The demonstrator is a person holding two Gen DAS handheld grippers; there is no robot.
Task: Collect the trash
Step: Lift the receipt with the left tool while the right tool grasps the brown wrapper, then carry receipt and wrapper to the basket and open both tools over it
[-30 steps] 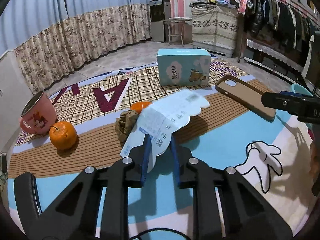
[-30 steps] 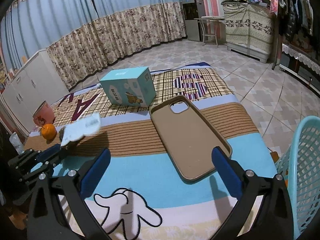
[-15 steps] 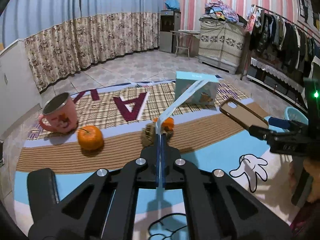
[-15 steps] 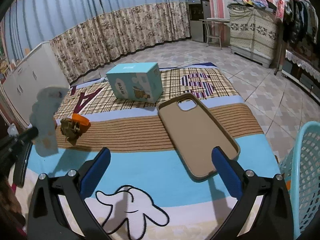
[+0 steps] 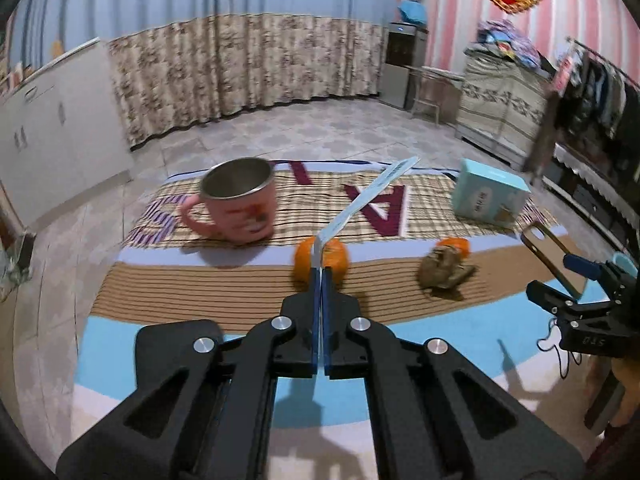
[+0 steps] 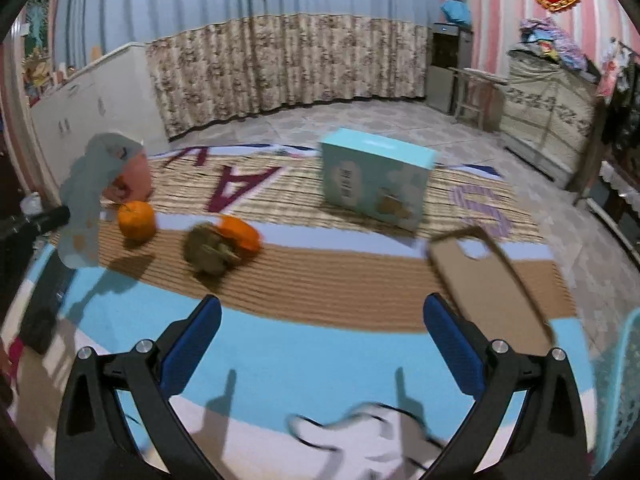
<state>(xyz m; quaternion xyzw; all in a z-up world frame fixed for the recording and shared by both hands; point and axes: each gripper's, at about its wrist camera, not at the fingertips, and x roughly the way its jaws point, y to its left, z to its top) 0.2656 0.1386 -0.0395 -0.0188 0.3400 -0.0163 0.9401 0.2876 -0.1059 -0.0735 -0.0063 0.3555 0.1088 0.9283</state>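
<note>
My left gripper (image 5: 321,276) is shut on a white paper slip (image 5: 366,197), held edge-on above the mat. In the right wrist view the same slip (image 6: 86,200) hangs at the far left. A crumpled brown wrapper (image 5: 446,274) lies beside an orange peel (image 5: 454,246) in the middle of the mat; the wrapper (image 6: 210,250) and peel (image 6: 240,232) lie ahead of my right gripper (image 6: 322,340), which is open and empty above the blue band. A teal basket (image 6: 618,392) stands off the right edge.
A pink mug (image 5: 240,208), a whole orange (image 6: 137,219), a teal box (image 6: 376,178) and a brown phone case (image 6: 488,284) lie on the patterned mat (image 6: 320,272). White cabinets and curtains stand behind.
My left gripper has swung left with the slip, so the mug and orange now sit ahead of it. My right gripper has turned left toward the wrapper and peel.
</note>
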